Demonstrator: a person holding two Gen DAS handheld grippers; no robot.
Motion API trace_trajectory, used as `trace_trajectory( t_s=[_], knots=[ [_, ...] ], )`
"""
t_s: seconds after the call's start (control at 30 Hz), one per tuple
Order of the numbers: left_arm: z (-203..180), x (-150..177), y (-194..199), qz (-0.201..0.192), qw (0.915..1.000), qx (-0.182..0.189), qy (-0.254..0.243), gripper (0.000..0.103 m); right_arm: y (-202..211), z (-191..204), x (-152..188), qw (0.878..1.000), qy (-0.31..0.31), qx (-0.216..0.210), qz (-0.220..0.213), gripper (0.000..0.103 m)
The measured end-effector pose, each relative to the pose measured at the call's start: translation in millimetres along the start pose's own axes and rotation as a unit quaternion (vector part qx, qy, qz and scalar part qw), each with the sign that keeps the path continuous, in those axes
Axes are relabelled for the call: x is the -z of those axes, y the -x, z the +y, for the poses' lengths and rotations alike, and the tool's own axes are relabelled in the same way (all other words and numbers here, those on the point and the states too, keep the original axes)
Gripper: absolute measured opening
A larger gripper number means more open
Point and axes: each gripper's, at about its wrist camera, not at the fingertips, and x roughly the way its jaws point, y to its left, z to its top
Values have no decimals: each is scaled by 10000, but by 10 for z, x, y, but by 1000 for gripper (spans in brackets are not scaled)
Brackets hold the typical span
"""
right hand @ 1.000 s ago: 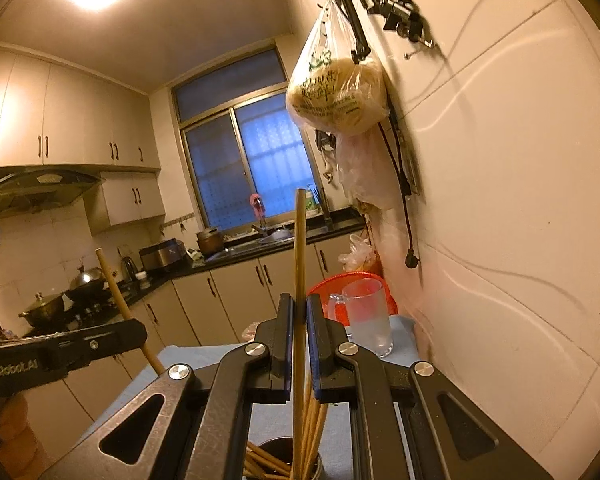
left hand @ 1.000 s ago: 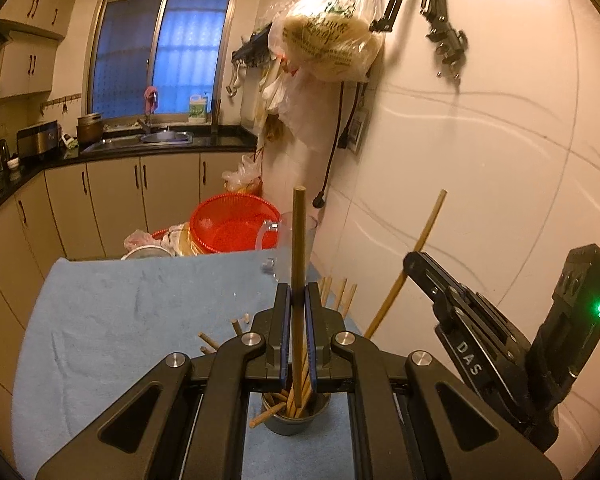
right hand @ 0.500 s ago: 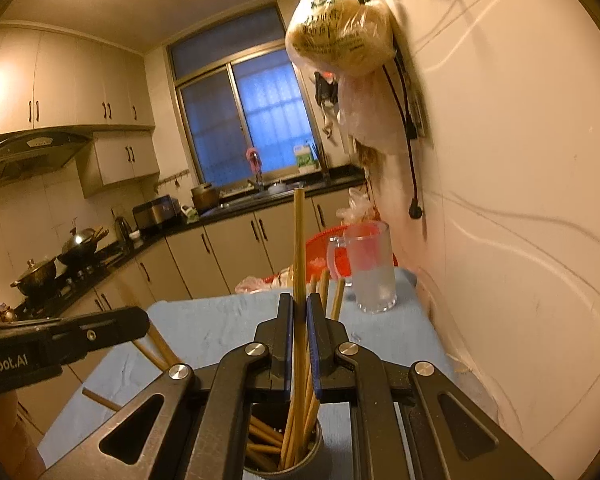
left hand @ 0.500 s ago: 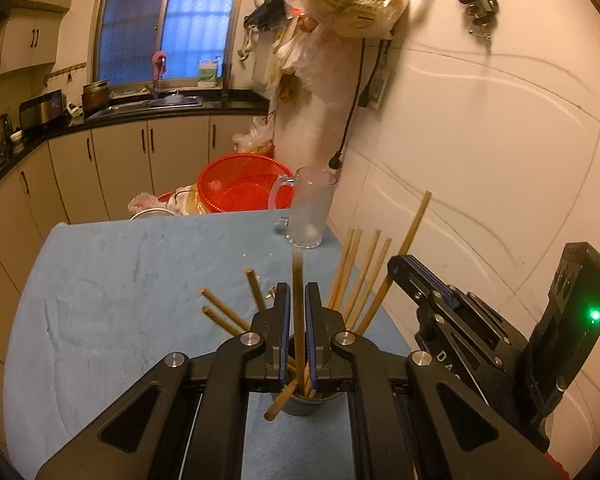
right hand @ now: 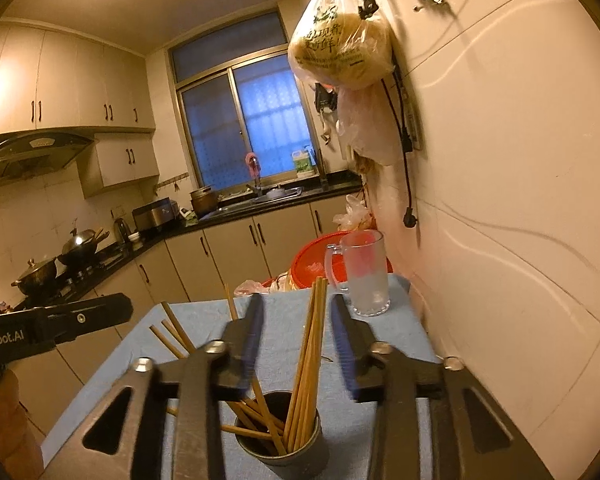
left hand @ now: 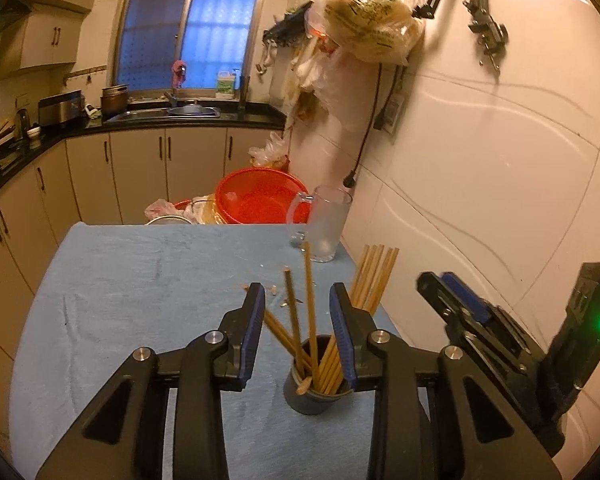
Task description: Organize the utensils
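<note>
Left wrist view: the left gripper [left hand: 298, 312] hangs right above the cup [left hand: 316, 376] on the blue cloth [left hand: 140, 280], jaws spread wide, nothing held. The chopsticks [left hand: 310, 304] stand in the cup, long axis roughly upright, fanning out between the jaws. The right gripper [left hand: 460, 304] sits just right of the cup.

Right wrist view: it's also over the cup [right hand: 280, 432], jaws apart and empty, chopsticks [right hand: 310, 356] poking up between them. Both are about equally near, I'd say.
</note>
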Motion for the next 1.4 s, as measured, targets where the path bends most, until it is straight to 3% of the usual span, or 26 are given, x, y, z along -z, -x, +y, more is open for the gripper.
trace_trajectory(
  t_s=[0.2, 0.27, 0.37, 0.77, 1.03, 1.4],
  knots=[
    [153, 136, 161, -186, 9991, -373, 24, 57, 245, 61, 109, 9991, 101, 408, -20, 88],
    [232, 238, 213, -220, 9984, -524, 28, 71, 324, 97, 199, 9983, 143, 560, 87, 96],
    [339, 419, 288, -262, 9964, -808, 12, 79, 412, 156, 374, 9956, 133, 879, 288, 103],
    [640, 1152, 433, 234, 9884, -1499, -62, 81, 689, 507, 973, 9768, 447, 1835, 1010, 103],
    [644, 1509, 808, 211, 9865, -1623, -106, 81, 1020, 685, 1155, 9735, 565, 1910, 1121, 103],
    [482, 1858, 1227, 216, 9860, -1650, -103, 81, 1567, 872, 1355, 9758, 511, 1933, 880, 103]
  ],
)
